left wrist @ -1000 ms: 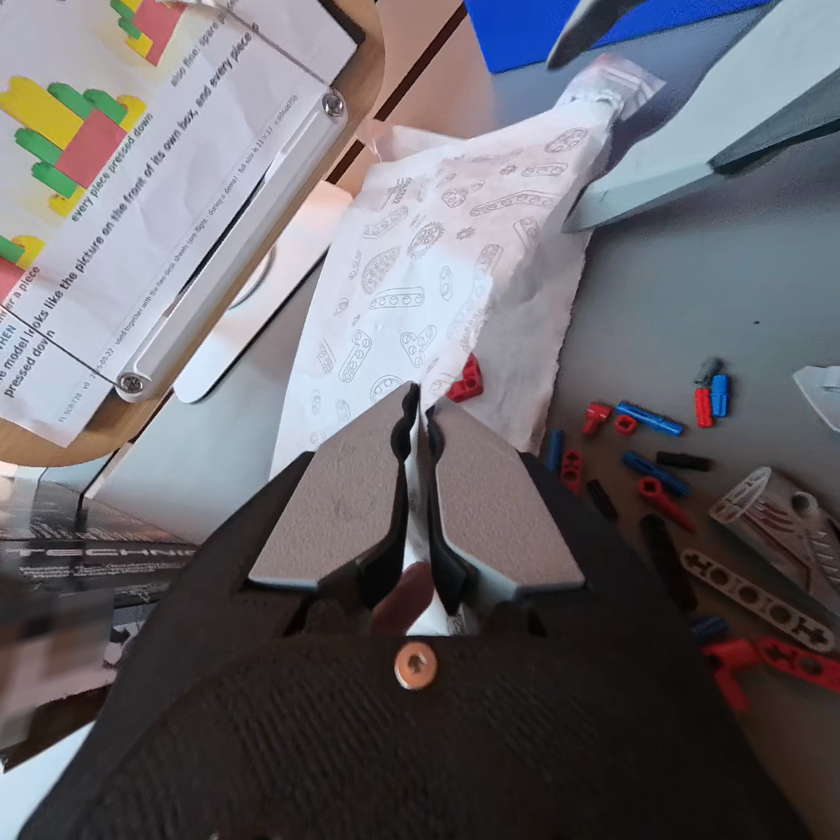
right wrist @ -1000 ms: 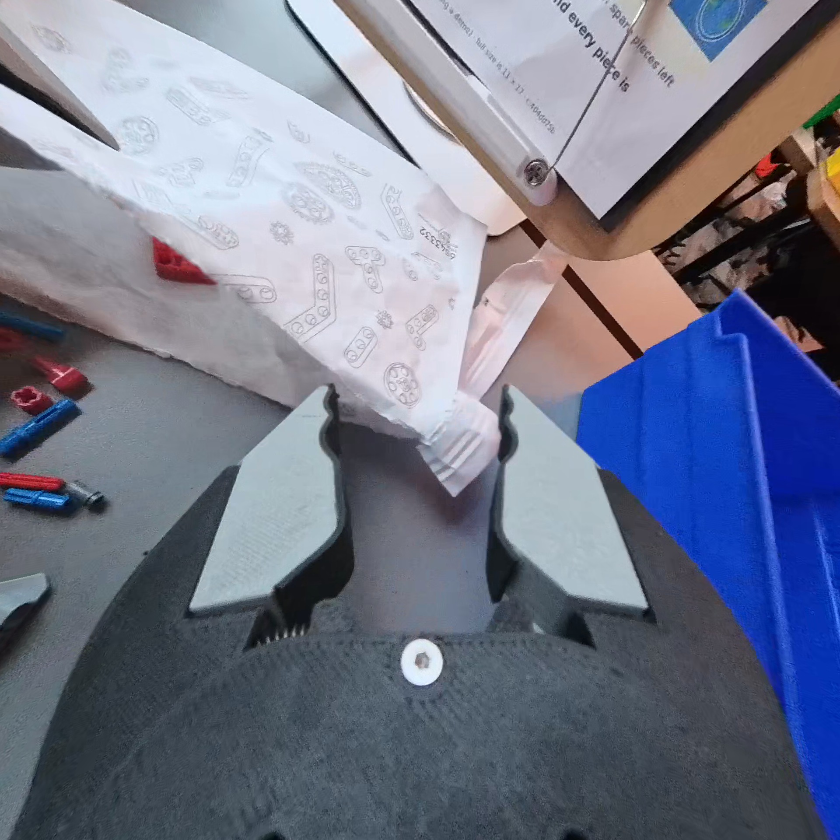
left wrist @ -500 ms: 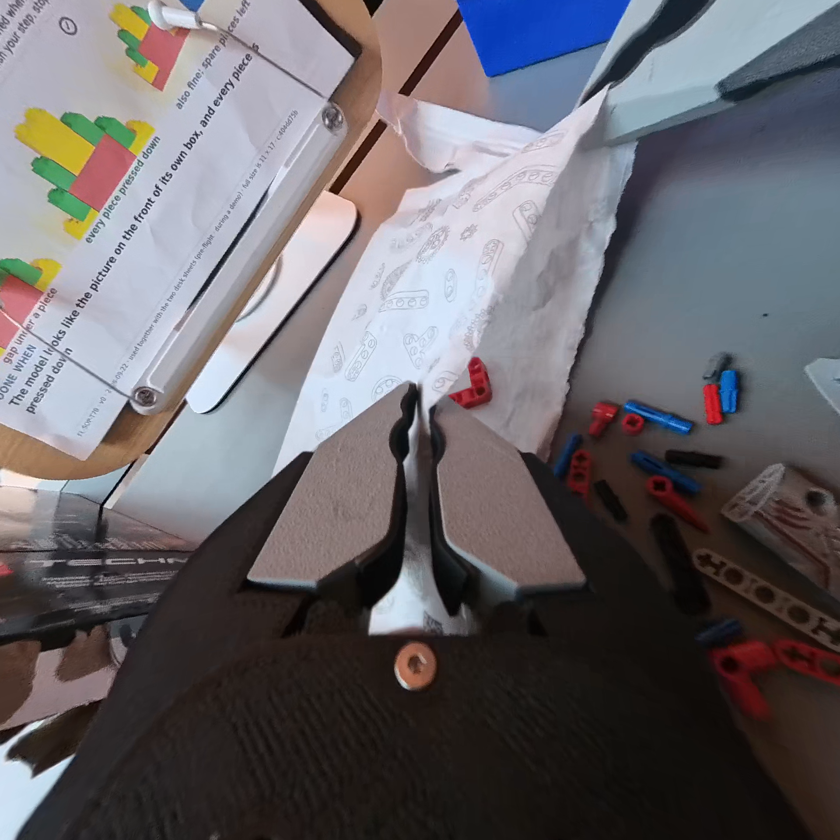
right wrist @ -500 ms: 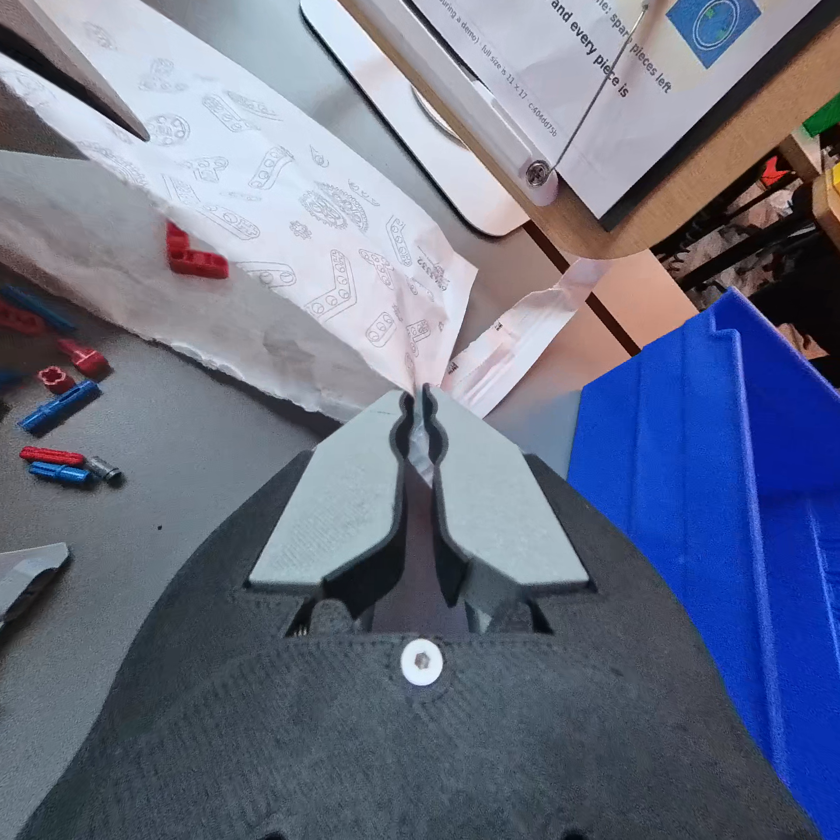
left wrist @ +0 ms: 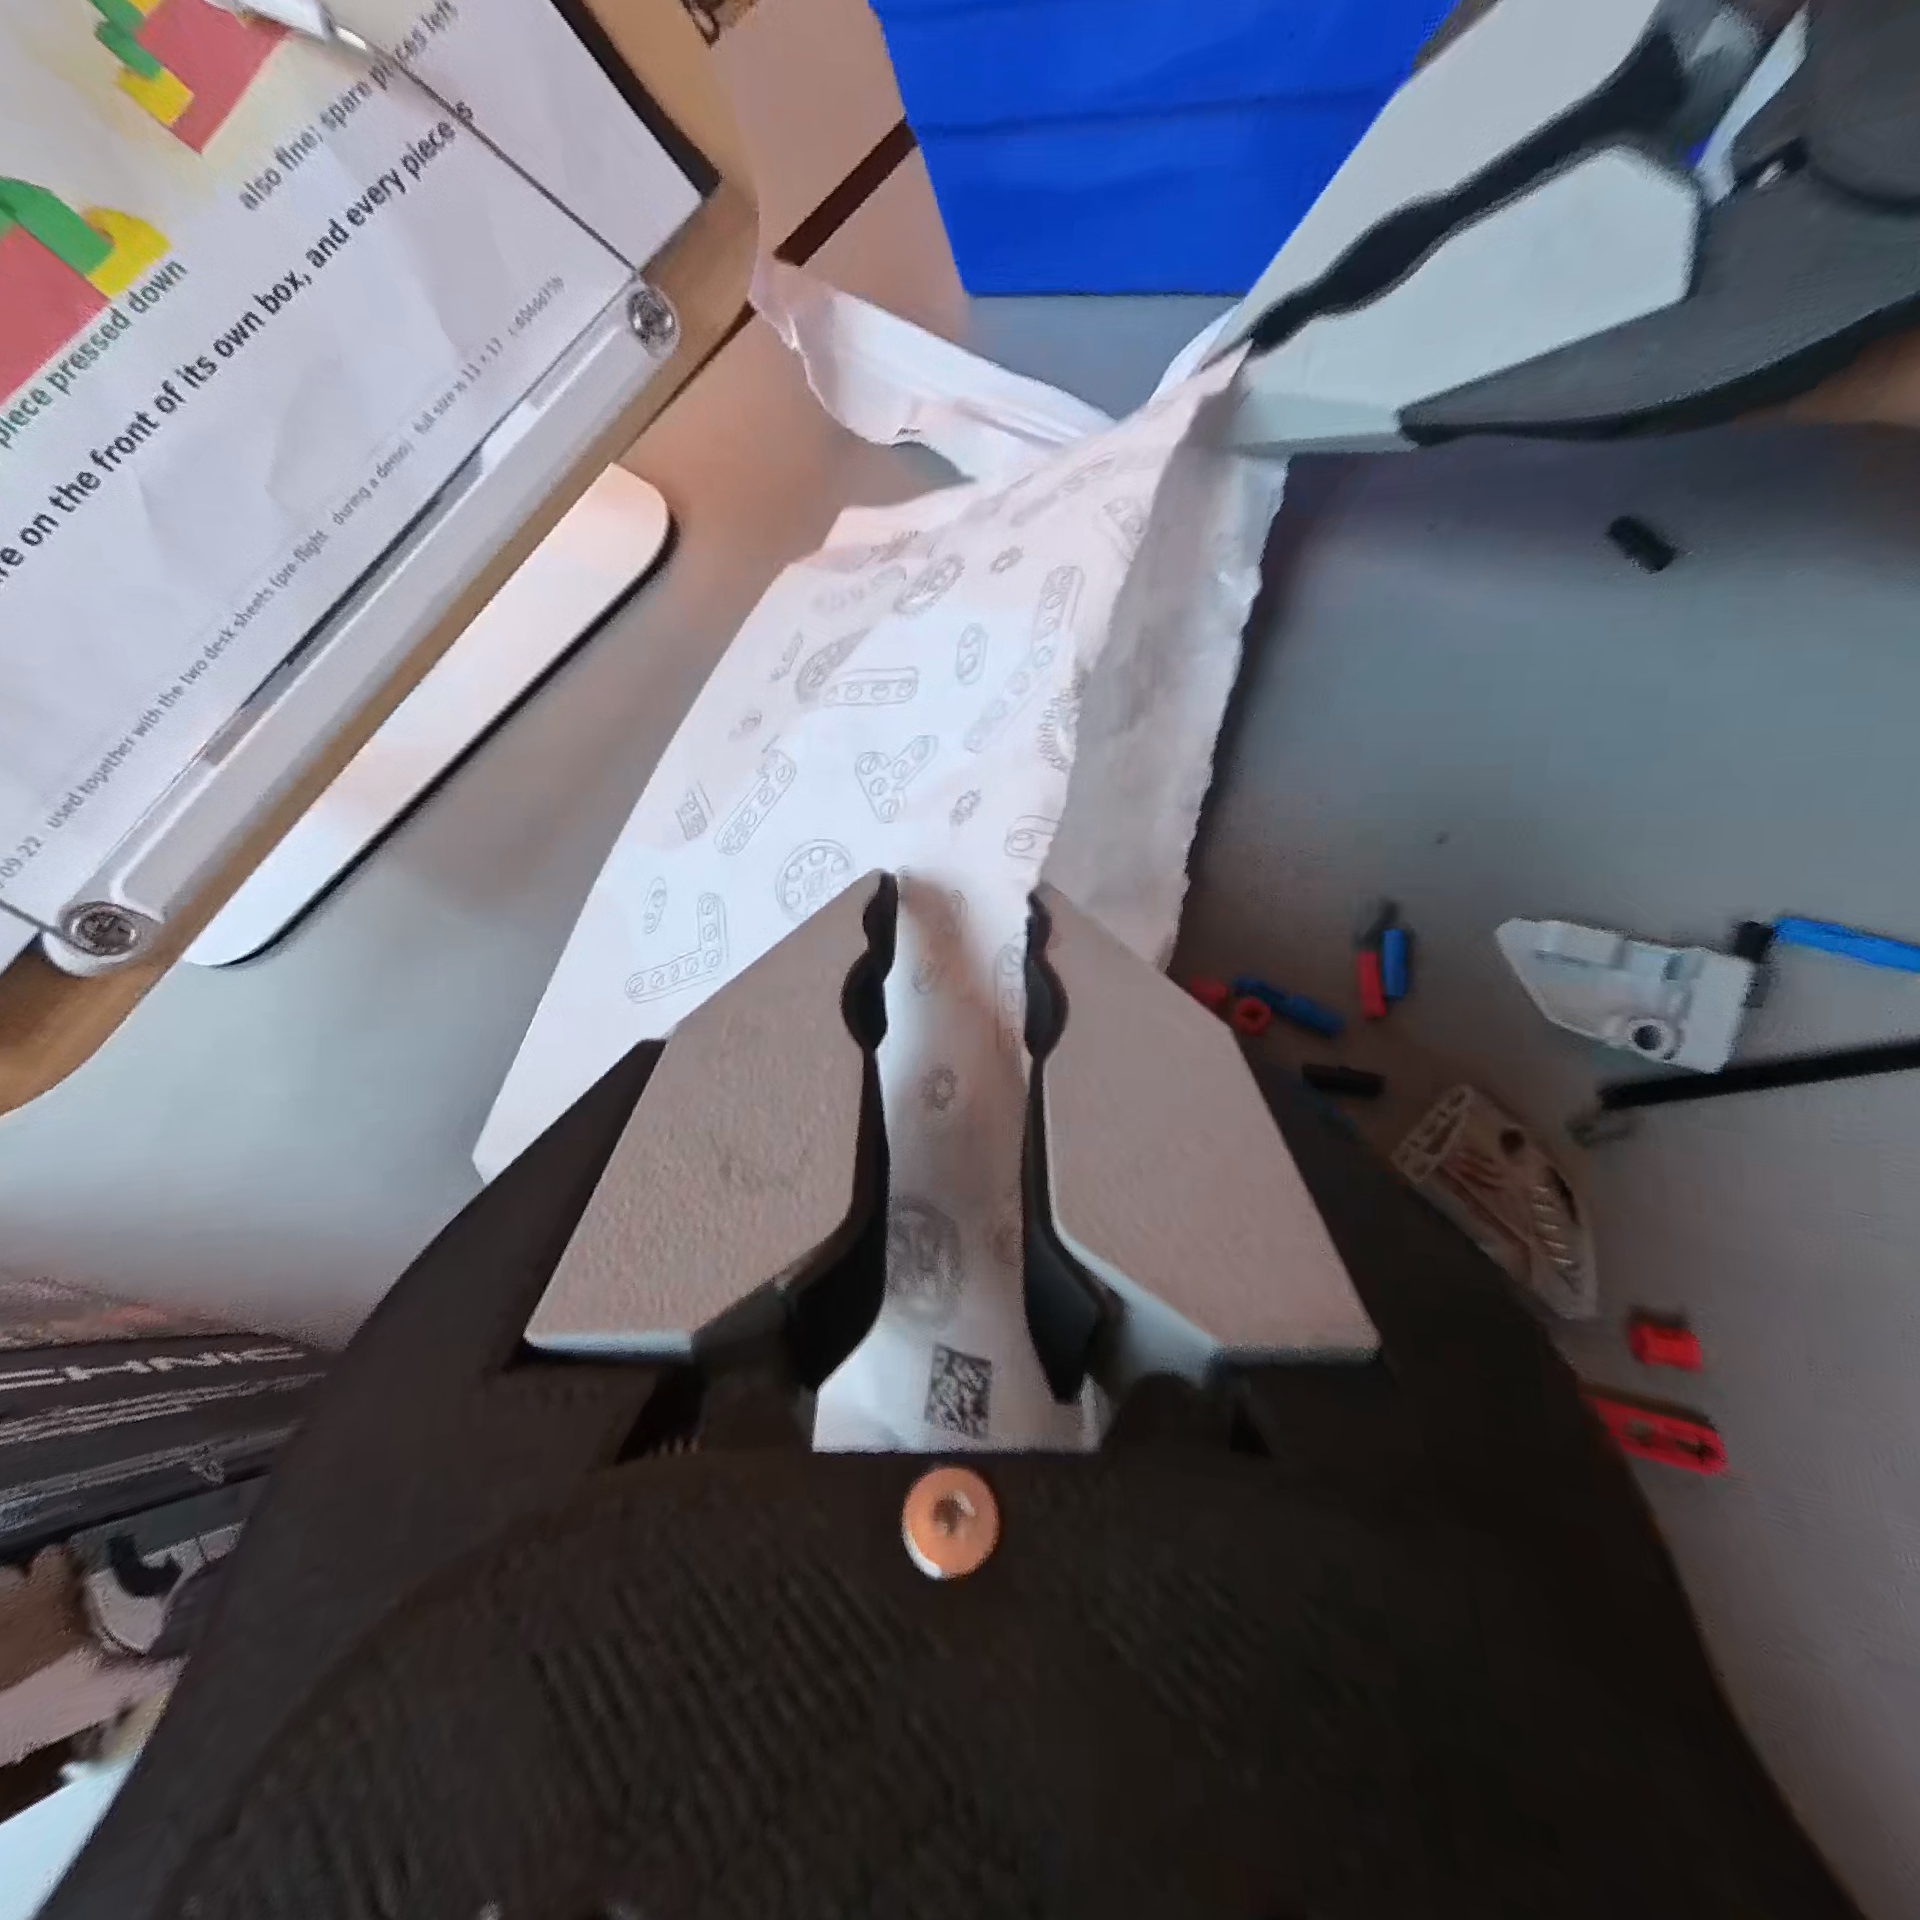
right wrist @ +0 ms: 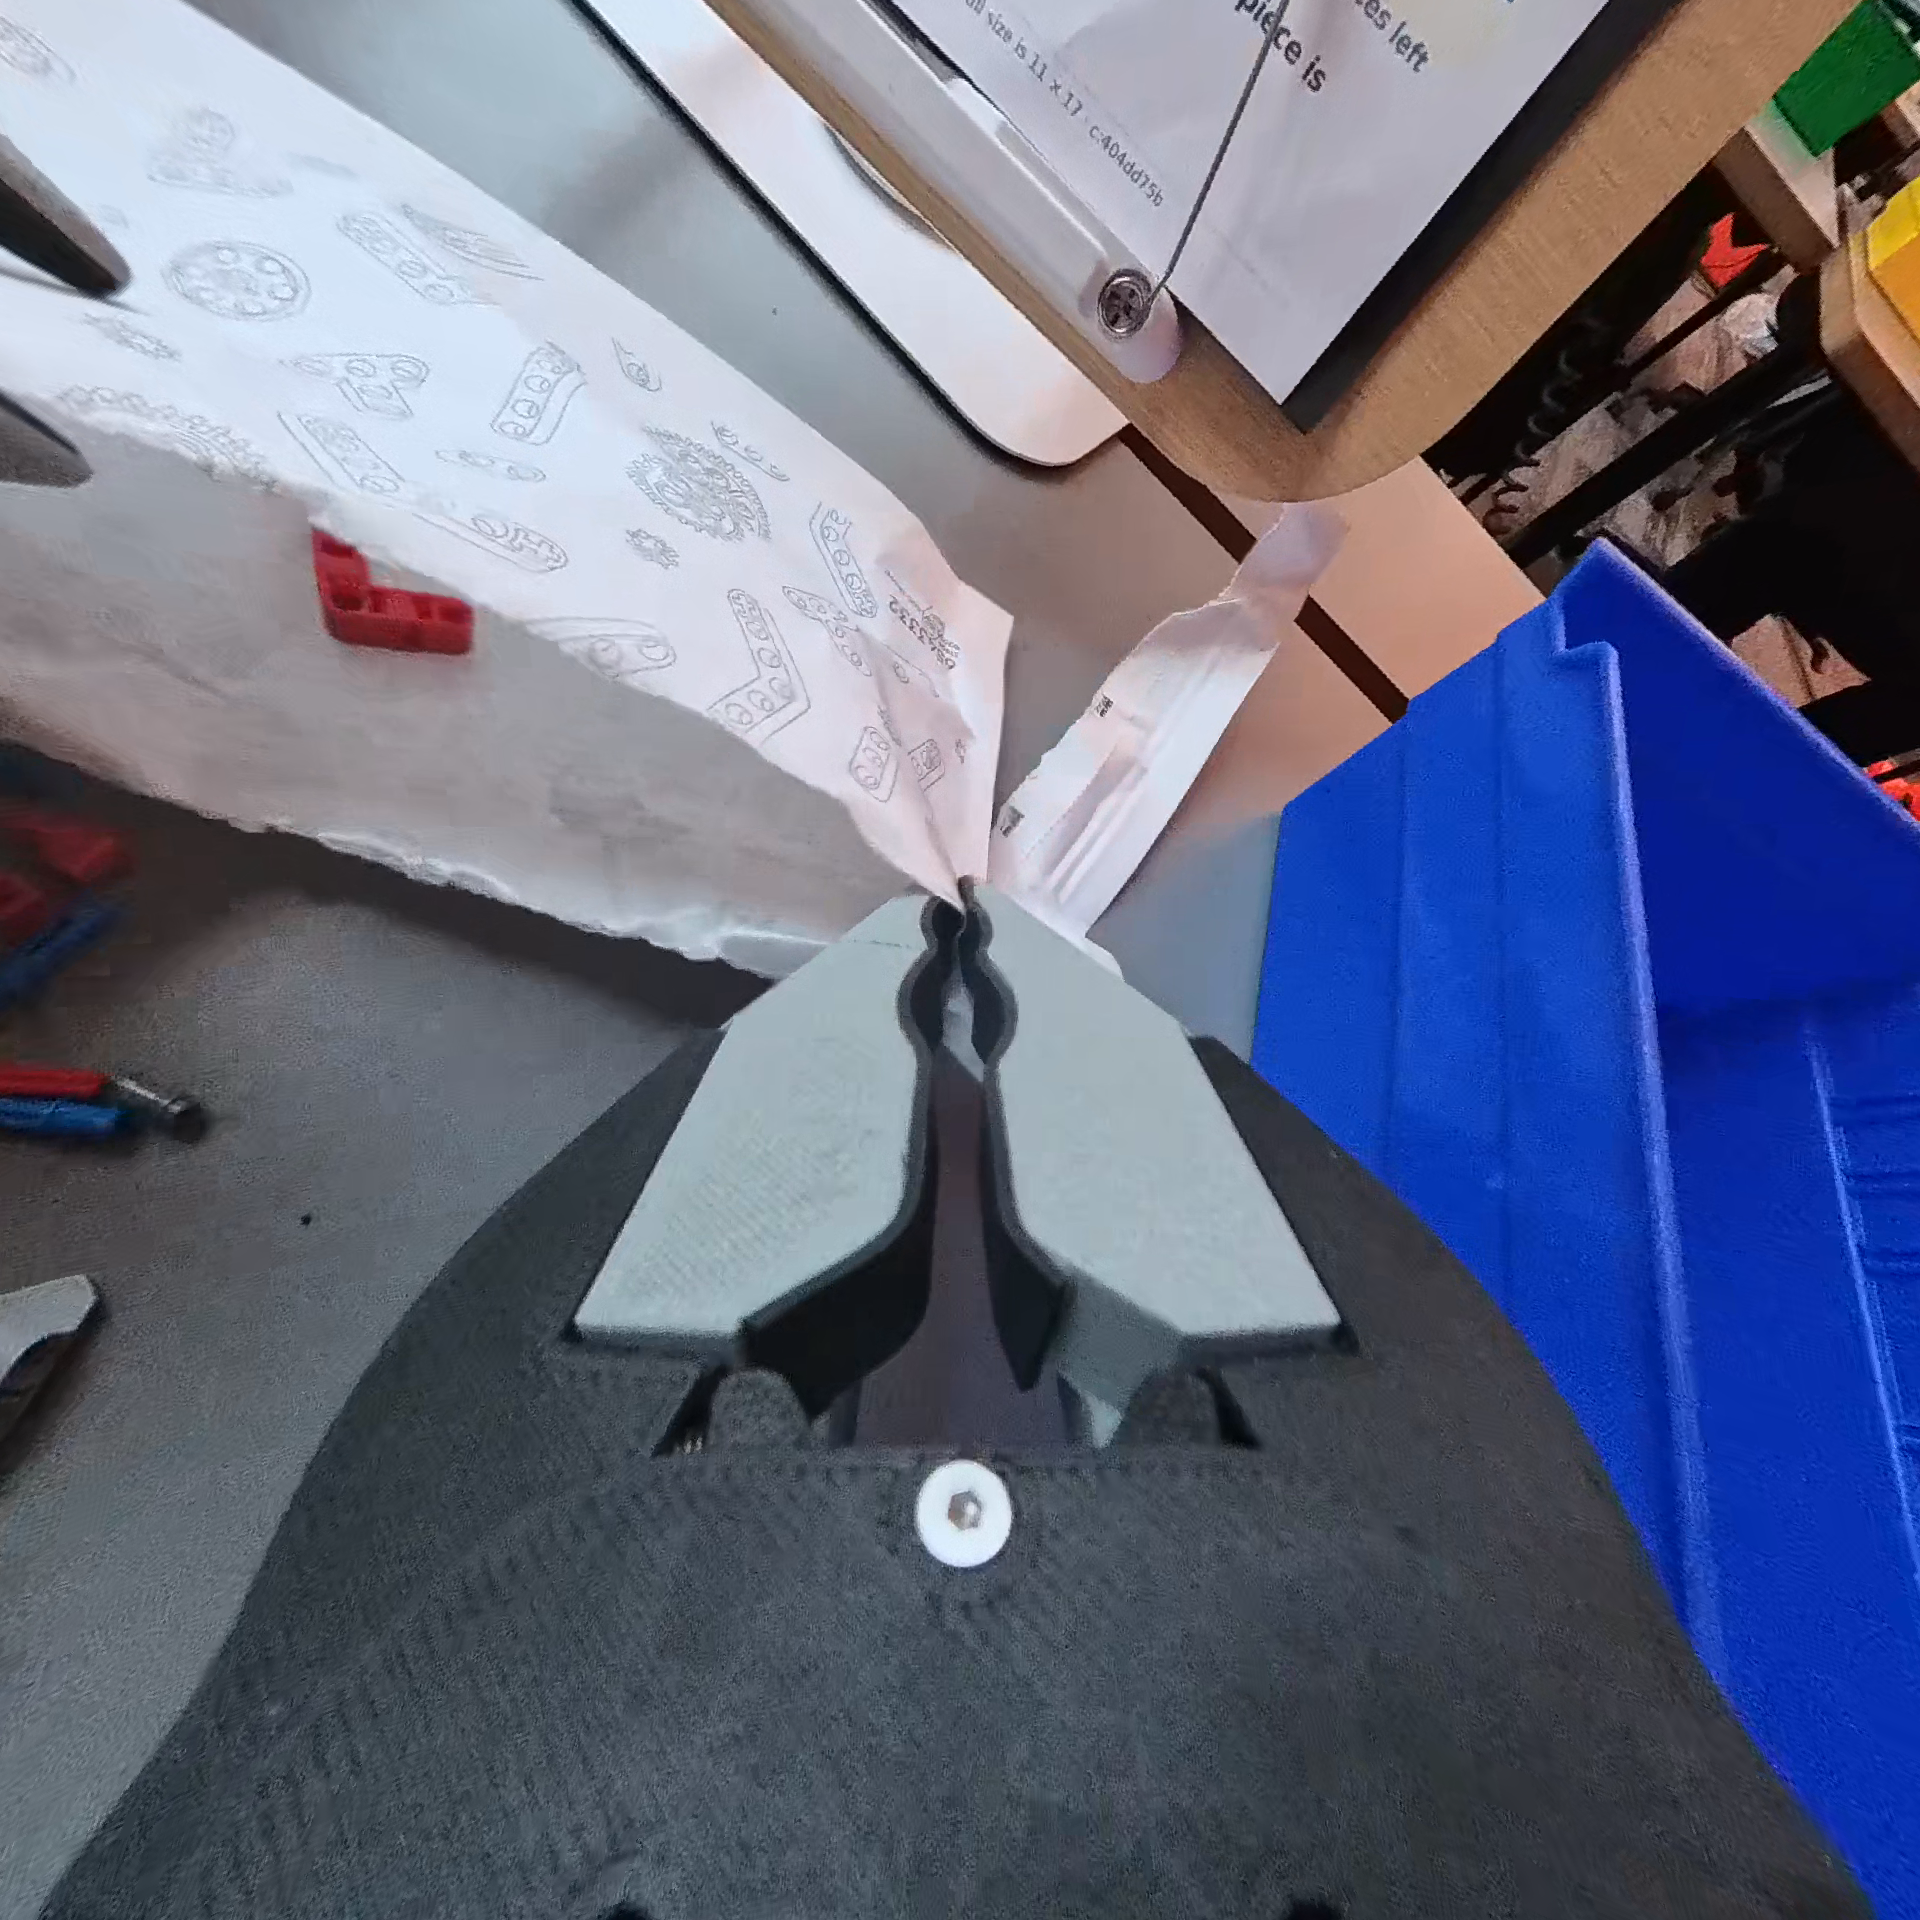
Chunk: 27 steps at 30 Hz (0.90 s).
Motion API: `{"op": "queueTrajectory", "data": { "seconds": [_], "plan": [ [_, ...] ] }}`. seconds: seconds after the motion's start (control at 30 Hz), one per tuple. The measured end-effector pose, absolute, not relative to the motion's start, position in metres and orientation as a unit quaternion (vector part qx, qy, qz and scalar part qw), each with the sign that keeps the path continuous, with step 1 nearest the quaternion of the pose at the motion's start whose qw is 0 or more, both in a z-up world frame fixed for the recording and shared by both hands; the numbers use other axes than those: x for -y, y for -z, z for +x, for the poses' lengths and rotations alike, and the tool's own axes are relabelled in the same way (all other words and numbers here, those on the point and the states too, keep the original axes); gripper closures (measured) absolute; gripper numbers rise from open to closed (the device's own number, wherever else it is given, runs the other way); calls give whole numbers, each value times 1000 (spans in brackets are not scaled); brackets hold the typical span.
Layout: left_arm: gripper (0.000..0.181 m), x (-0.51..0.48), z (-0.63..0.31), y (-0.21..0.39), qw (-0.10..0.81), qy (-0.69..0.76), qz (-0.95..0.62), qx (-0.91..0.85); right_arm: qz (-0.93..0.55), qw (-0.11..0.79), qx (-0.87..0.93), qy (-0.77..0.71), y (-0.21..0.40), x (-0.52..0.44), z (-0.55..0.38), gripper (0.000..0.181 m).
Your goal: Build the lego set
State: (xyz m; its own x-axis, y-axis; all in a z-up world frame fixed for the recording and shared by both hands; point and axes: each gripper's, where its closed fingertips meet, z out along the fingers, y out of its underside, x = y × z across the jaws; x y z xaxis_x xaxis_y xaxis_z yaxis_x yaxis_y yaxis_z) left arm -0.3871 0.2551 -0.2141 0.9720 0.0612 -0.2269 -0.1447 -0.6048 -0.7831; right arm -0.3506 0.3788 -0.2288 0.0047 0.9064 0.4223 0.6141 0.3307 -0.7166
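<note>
A white paper parts bag [left wrist: 935, 727] printed with part outlines is torn open and stretched between my two grippers. My left gripper [left wrist: 958, 894] has its fingers parted, and the bag's near end runs loosely between them. My right gripper [right wrist: 961, 914] is shut on the bag's other end [right wrist: 727, 623]; it also shows at the upper right of the left wrist view [left wrist: 1247, 353]. A red L-shaped piece [right wrist: 390, 608] lies in the torn bag. Loose red, blue and black pins [left wrist: 1288, 1008] lie on the grey table to the right of the bag.
A blue bin [right wrist: 1558, 1039] stands close to the right of my right gripper. An instruction sheet on a wooden stand [left wrist: 312, 416] leans over the table at the left. A white curved panel [left wrist: 1496, 1184], a grey piece [left wrist: 1631, 987] and a black box [left wrist: 125, 1423] lie nearby. My right fingertips sit around 12 centimetres from my left ones. The grey piece [left wrist: 1631, 987] lies around 12 centimetres away from my left fingertips.
My right gripper closed on the bag's end and holds it taut. My left gripper, shut on the bag before, has parted its fingers. More of the red L-piece shows.
</note>
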Motion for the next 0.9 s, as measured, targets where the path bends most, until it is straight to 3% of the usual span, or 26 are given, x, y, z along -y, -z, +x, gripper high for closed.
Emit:
{"op": "queueTrajectory", "data": {
  "seconds": [0.1,0.37,0.63,0.73,0.8,0.9],
  "plan": [
    [151,-256,-382,198,454,-97,-885,-18,-559,442,683,-159,230,-381,-351,181],
    [145,-271,-350,173,443,-97,-889,-67,-574,437,671,-172,227,-381,-349,181],
    [138,-302,-349,193,346,-146,-917,-135,-565,436,677,-178,224,-369,-348,181],
    [147,-308,-363,208,305,-206,-915,-163,-564,432,681,-179,226,-367,-348,181],
    [164,-313,-366,212,314,-213,-910,-169,-566,423,686,-173,232,-367,-347,181],
    [170,-316,-370,213,327,-213,-907,-156,-567,417,687,-180,234,-367,-348,181]
  ]
}}
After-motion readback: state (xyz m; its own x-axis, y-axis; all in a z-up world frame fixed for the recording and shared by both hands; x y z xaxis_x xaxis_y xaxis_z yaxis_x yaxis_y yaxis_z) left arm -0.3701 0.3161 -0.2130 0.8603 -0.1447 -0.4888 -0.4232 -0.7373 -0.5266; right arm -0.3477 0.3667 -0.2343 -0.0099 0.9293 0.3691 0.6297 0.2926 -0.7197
